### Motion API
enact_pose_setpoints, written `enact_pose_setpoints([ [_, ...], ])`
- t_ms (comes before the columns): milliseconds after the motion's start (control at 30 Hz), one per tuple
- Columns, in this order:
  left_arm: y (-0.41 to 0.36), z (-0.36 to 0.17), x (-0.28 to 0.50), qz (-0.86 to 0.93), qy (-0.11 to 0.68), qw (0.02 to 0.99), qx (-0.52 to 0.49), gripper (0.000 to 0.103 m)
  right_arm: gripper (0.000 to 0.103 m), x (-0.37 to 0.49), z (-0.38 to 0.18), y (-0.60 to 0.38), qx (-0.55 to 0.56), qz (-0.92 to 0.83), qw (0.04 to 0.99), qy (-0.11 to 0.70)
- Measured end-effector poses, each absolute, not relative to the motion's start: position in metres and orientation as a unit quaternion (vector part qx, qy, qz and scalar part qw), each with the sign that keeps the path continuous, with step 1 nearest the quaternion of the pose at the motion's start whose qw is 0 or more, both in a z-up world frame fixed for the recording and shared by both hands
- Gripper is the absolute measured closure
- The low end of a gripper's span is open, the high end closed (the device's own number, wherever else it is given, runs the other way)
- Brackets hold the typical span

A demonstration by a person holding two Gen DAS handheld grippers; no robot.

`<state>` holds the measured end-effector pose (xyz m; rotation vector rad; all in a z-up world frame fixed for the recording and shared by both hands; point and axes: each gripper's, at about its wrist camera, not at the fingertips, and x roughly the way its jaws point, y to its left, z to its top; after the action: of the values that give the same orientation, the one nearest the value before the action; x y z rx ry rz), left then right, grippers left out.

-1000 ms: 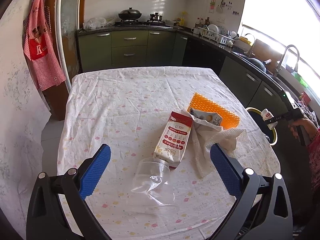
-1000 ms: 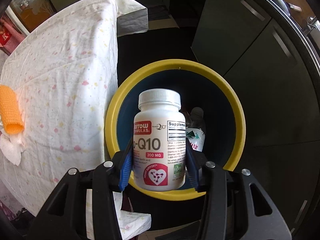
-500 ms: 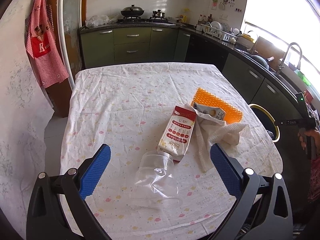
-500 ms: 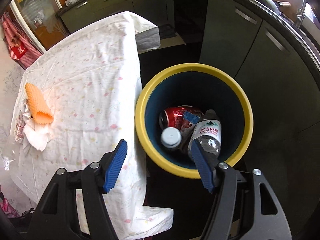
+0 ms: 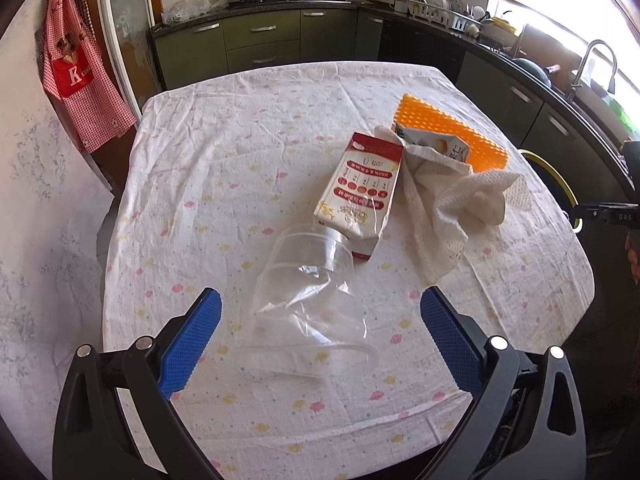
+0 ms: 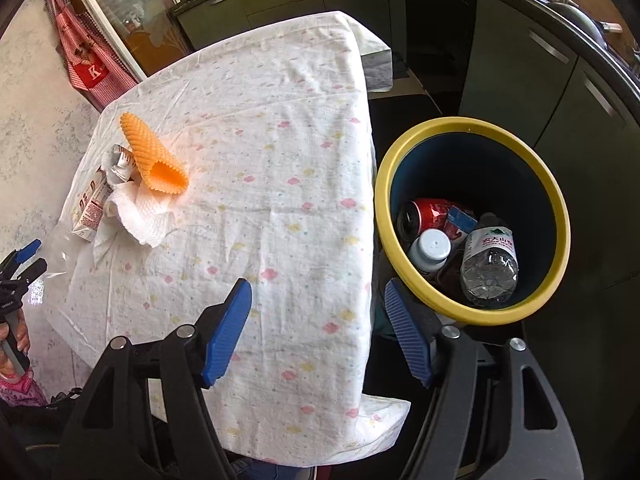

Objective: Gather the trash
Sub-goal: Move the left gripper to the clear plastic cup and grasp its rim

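Note:
A crushed clear plastic cup lies on the table just ahead of my left gripper, whose jaws stand wide open around its near end without touching it. Behind it lie a red-and-white carton, a crumpled white paper towel and an orange foam net. My right gripper hangs over the table's edge with its jaws opening and nothing between them. The yellow-rimmed bin beside it holds the white pill bottle, a red can and a water bottle.
The table wears a white flowered cloth. Dark green kitchen cabinets run along the back and right walls. A red checked apron hangs at the left. A person's hand holds the left gripper at the table's left edge.
The right gripper let the white pill bottle go into the bin, opened, and swung left over the table's edge. The left gripper sank closer to the clear cup.

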<state>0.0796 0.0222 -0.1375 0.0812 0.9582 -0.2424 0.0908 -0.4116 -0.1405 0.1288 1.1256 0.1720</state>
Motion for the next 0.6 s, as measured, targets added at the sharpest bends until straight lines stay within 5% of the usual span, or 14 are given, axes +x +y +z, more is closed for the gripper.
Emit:
enact_pose_setpoints([
  [600,0.048,-0.166,0.077,-0.121,0.457,0.881,-0.012,0.007,0.036,0.097,-0.145,-0.393,0.049,0.100,0.836,0.538],
])
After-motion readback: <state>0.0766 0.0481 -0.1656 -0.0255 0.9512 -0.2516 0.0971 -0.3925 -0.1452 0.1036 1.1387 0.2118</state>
